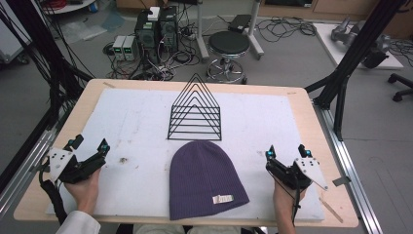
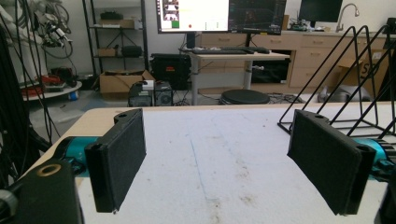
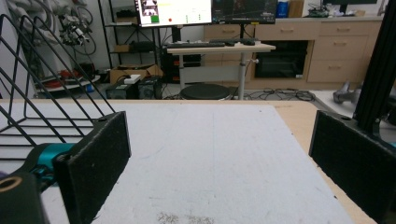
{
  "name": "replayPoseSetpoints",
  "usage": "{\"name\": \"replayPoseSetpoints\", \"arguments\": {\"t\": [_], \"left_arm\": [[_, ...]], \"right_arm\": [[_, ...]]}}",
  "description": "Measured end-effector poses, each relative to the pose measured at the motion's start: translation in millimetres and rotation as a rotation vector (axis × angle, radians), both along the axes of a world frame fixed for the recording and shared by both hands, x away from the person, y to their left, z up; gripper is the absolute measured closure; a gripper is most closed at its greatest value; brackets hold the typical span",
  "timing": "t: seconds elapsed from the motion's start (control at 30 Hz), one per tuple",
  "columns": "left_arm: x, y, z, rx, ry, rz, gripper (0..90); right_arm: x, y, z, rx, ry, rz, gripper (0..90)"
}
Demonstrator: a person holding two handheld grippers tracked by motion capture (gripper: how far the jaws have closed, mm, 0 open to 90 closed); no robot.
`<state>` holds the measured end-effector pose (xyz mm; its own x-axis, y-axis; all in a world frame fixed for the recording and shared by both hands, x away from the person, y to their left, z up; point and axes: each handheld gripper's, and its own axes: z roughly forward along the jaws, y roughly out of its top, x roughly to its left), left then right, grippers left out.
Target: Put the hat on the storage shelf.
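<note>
While a purple knit beanie (image 1: 204, 179) lies flat at the near middle of the bench (image 1: 311, 117), its rounded crown pointing away from the person and a small white label (image 1: 224, 199) showing near its cuff, both claws rest well apart from it on either side. The beanie sits on a white mat (image 1: 131, 122) that covers most of the wooden bench top, and just beyond its crown stands a black wire rack (image 1: 195, 109) of nested triangular frames, upright and close to the hat, though whether they touch cannot be told. At the near left corner the left claw (image 1: 90, 145) is held in the person's left hand (image 1: 85, 190), its jaws spread wide with nothing between them; the left gripper view shows its two black padded jaws apart over the stained mat (image 2: 215, 158), with the wire rack (image 2: 345, 79) off to that view's right. At the near right edge the right claw (image 1: 286, 151) is held in the right hand (image 1: 285, 197), likewise open and empty; the right gripper view shows bare mat (image 3: 215, 154) between its jaws and the rack (image 3: 42, 79) at that view's left.
</note>
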<state>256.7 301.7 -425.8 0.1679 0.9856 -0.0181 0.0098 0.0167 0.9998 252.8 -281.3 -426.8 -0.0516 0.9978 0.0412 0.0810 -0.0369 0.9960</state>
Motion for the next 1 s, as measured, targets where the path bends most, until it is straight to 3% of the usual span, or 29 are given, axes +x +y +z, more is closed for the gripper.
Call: {"name": "replayPoseSetpoints", "arguments": {"t": [0.37,0.7,0.9,0.93,1.0], "left_arm": [[-0.6,-0.5,-0.6,0.004,0.006,-0.012,19.8],[-0.3,-0.4,-0.9,-0.003,0.012,-0.028,19.7],[-1.5,-1.2,-1.5,-0.019,0.025,-0.044,19.8],[-2.2,-1.5,-1.3,-0.020,0.025,-0.048,19.8],[-3.5,-2.2,-0.8,-0.021,0.026,-0.057,19.8]], "right_arm": [[-4.5,-7.6,-4.0,0.043,-0.012,-0.030,4.7],[-4.5,-5.6,-0.1,0.037,0.006,0.001,4.8],[2.7,-0.7,14.3,0.040,0.059,0.078,4.8],[6.7,3.0,19.9,0.029,0.086,0.117,5.2],[10.7,7.5,24.5,-0.005,0.098,0.149,5.3]]}}
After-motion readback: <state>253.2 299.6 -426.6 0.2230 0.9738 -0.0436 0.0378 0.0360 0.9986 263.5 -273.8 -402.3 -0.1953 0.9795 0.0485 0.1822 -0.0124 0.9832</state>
